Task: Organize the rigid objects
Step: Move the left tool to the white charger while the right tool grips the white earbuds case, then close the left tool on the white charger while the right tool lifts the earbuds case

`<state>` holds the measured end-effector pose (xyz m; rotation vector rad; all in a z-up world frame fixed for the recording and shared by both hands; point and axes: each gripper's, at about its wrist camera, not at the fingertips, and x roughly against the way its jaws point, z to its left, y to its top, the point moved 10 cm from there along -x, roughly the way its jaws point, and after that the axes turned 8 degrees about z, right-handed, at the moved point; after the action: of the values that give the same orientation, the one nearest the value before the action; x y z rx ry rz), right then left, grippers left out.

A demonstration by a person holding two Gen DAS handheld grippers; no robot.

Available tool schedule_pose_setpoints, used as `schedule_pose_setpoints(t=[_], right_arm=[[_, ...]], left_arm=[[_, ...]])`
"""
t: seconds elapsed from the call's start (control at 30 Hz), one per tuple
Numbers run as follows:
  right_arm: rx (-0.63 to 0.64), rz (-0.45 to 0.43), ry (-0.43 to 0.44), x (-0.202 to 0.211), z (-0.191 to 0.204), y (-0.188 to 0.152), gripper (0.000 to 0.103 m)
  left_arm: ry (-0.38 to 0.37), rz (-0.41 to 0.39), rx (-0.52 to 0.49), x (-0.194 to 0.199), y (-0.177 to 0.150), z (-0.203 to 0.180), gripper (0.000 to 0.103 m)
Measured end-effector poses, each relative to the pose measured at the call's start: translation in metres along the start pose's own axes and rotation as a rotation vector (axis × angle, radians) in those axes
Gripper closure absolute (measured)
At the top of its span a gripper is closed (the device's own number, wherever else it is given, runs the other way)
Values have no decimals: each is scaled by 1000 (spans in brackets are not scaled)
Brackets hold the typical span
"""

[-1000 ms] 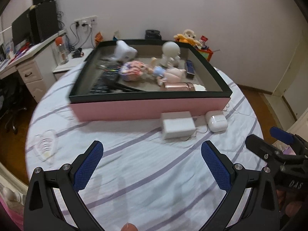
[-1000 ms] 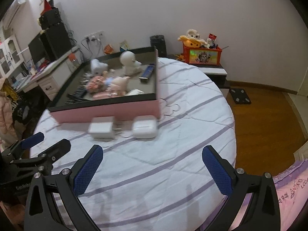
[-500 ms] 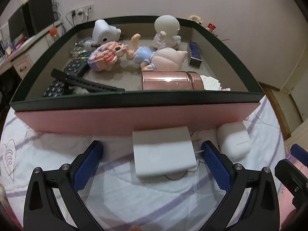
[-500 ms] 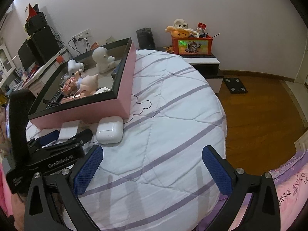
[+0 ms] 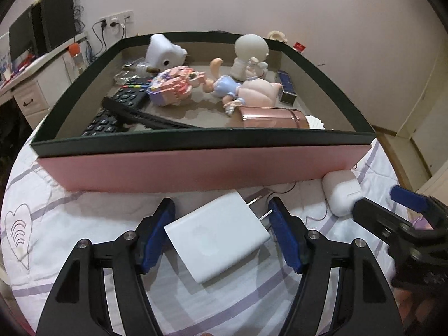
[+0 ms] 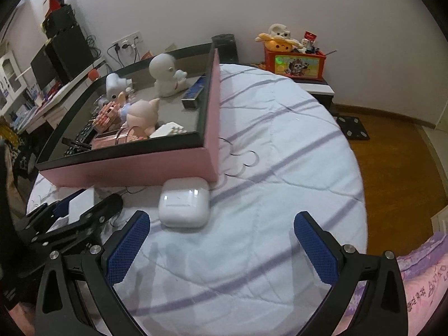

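Observation:
A white plug-in charger (image 5: 217,235) lies on the white striped cloth in front of the pink box (image 5: 196,165). My left gripper (image 5: 221,235) is shut on the charger, its blue pads against both sides. A white earbud case (image 6: 184,202) lies to the right of it, by the box's near corner; it also shows in the left wrist view (image 5: 342,193). My right gripper (image 6: 221,243) is open and empty, just in front of and right of the case. The left gripper (image 6: 70,218) shows at the left of the right wrist view.
The pink box holds several items: white figurines (image 5: 250,56), a doll (image 5: 224,89), remotes (image 5: 123,106), a rose-gold tin (image 5: 271,117). The round table's edge (image 6: 361,184) drops to a wooden floor at right. A red toy box (image 6: 296,61) stands behind.
My left gripper moved forward to the charger and closed on it, turning it askew. My right gripper moved closer to the earbud case and stayed open.

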<state>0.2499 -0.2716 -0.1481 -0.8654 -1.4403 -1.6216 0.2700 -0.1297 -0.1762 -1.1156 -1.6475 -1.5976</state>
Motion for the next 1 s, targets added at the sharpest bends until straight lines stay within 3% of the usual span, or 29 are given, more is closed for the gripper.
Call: schedule_pose_setpoints(t=[0.13,0.27,0.33,0.43,0.63,0.67,0.7,0.77,1.0], right_arm=[[19,13,-8,-11,9,2,0],[57,31,-71,-25,19,0,5],[72,18,-95,-24,21,0,19],[84,9,-95,-17,24,0,59],[91,11,-61,-10,33,-6,58],[86,8,-44,-3,37,-9,58],[86,8,-44,-3,37,-9,58],[89,-3,-31,7,42,-10,58],[117,-91,29,56,69,16,58]], left_arm=[[-2,-1,30,8,-6,19,33],[3,-4,52,18,-10,39,33],[8,-6,59,23,-12,47,33],[12,-12,75,30,-15,59,33],[10,-37,99,46,-18,76,33],[8,-46,98,51,-17,79,49],[8,-48,94,54,-17,80,58],[7,-58,90,63,-12,83,64],[10,-119,77,86,12,93,64]])
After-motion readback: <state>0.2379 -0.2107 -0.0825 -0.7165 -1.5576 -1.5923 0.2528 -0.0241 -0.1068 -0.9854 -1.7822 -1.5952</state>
